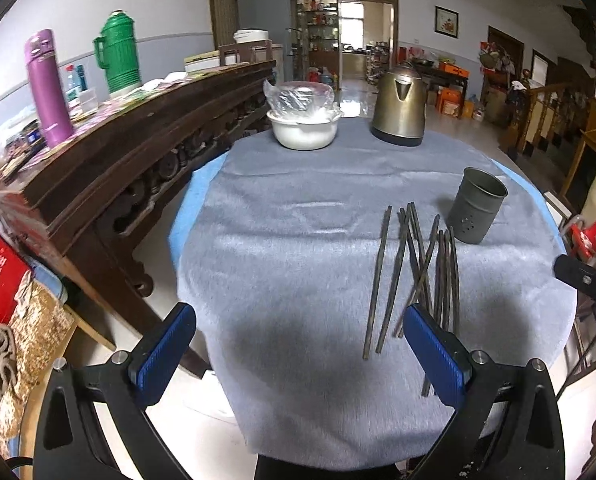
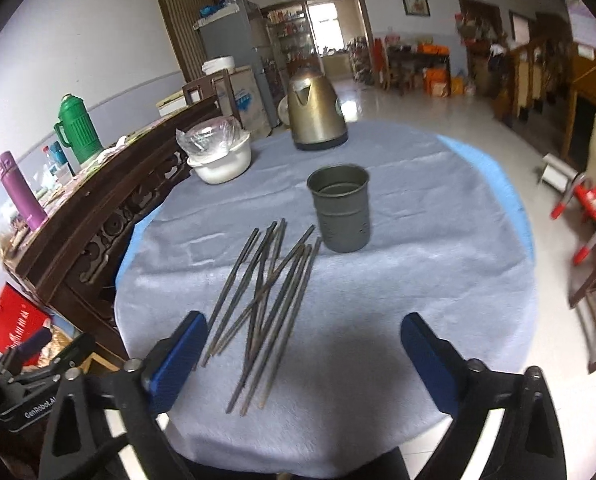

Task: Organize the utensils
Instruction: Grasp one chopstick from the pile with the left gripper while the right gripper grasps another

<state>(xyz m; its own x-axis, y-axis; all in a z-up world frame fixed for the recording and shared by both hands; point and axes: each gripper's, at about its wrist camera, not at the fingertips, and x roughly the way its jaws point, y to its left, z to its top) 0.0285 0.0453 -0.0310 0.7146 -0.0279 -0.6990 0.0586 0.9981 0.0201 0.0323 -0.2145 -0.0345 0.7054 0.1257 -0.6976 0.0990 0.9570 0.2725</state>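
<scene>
Right wrist view shows the chopsticks [image 2: 266, 300] lying in a loose pile on the cloth [image 2: 397, 264], long ways pointing away from me, toward the cup [image 2: 342, 208]. Only left view shows my right gripper [image 1: 585, 280] peeking in. My left gripper [image 1: 298, 344] hangs wide open. So does my right one.

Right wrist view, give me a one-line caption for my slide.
Open right gripper above loose chopsticks lying beside an empty metal holder on the grey-clothed table.
</scene>
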